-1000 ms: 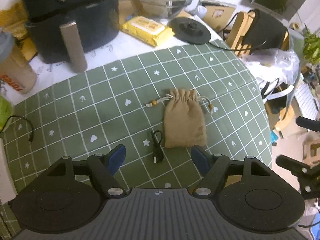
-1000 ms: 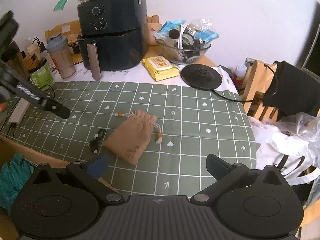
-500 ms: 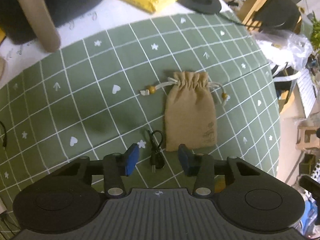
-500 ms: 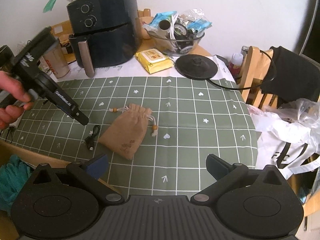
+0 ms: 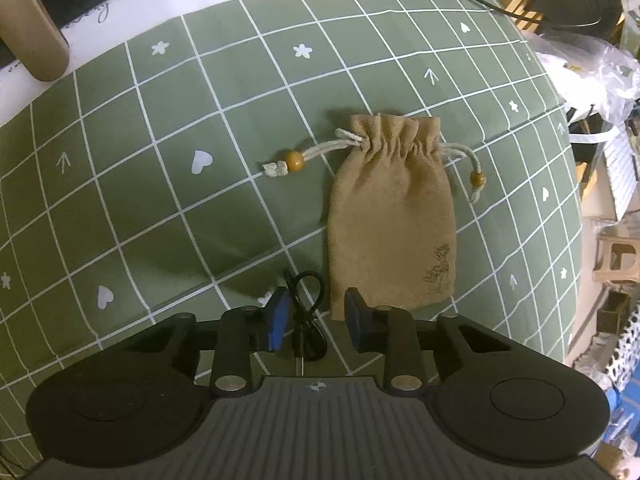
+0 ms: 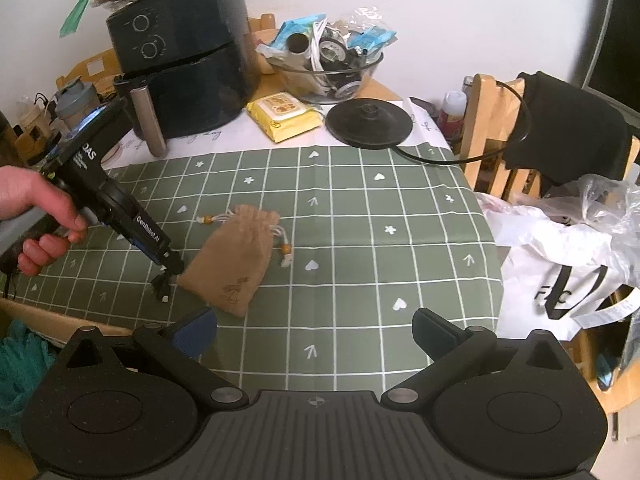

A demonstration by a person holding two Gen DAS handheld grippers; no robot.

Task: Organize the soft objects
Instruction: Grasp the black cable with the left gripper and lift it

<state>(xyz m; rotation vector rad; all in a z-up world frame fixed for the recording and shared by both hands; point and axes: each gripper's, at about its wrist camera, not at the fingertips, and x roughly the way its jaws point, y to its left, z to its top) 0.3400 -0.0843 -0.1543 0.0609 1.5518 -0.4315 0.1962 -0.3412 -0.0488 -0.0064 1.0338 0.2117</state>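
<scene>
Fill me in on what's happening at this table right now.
A person holds a hand-held gripper in each hand over a green checked tablecloth. The left hand-held gripper points steeply down at a small coiled black cable lying just beside a tan drawstring pouch; its jaws are closing with the cable between them, not yet pressing on it. The right hand-held gripper hangs open nearer the table's edge, holding nothing. The pouch lies flat, untouched.

We are seeing a white wall (image 6: 460, 20) standing behind the table (image 6: 400, 92) — a wooden chair (image 6: 486, 128) sitting beside it.
</scene>
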